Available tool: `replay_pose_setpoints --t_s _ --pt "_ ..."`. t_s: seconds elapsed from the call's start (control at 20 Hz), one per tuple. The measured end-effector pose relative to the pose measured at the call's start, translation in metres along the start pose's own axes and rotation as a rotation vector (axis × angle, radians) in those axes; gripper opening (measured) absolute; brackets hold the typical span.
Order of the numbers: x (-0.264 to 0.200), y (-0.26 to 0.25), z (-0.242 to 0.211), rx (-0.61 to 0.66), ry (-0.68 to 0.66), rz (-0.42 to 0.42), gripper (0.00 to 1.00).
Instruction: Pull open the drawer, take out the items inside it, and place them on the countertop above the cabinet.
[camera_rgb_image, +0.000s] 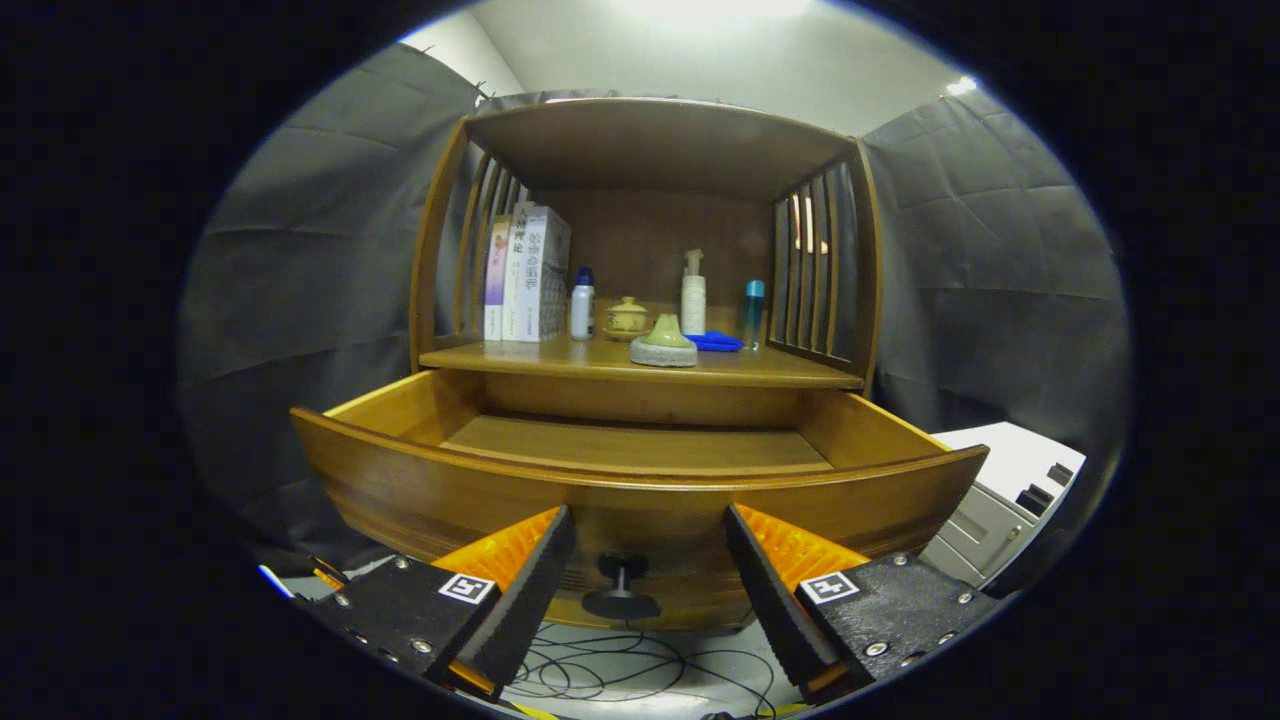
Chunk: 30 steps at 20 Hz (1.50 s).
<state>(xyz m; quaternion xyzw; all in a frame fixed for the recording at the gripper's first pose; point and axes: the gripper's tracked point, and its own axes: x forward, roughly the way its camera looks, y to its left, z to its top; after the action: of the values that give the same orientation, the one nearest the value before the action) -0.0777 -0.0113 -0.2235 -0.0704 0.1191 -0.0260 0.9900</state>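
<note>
Wooden drawer (640, 470) pulled out of the cabinet (650, 150), just ahead of the gripper (650, 560). Warm brown, with a curved front panel and smooth bare bottom; no loose item visible on the part of the bottom that shows. One dark round knob (621, 600) on a short stem at the middle of the front panel, standing free in the gap between the two fingers (530, 590), touched by neither. Fingers spread wide apart, grasping nothing.

Above the drawer, the countertop (760, 370) of the cabinet, under a wooden roof and with slatted sides. On the countertop, counted: three books (525, 275) upright against the left slats; one white bottle with blue cap (582, 305) just beside them; one small yellowish lidded pot (628, 318); one white pump bottle (693, 293) near the back wall; one slim blue-green bottle (753, 313) near the right slats; one blue flat thing (716, 342), perhaps a cloth, hard to tell; one green cone on a grey round base (664, 344) near the front edge, touching or just beside the blue thing.

Below the drawer, thin cables (640, 670) on the floor. To the right of the cabinet, one grey-white box (1000, 490) with dark buttons.
</note>
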Motion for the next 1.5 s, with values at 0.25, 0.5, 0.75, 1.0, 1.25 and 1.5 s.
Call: replay_pose_setpoints --t_s 0.25,0.5,0.75,1.0,1.25,1.5 --pt "0.002 0.000 -0.003 -0.003 0.000 0.003 0.95" --pt "0.014 -0.005 -0.002 0.005 -0.005 0.030 0.96" --pt "0.041 -0.005 0.007 0.020 -0.010 0.039 0.96" --pt "0.073 -0.004 0.012 0.023 -0.018 0.040 0.95" --pt "0.101 -0.001 0.015 0.024 -0.020 0.036 0.95" --pt "0.128 0.000 0.018 0.023 -0.029 0.034 0.96"
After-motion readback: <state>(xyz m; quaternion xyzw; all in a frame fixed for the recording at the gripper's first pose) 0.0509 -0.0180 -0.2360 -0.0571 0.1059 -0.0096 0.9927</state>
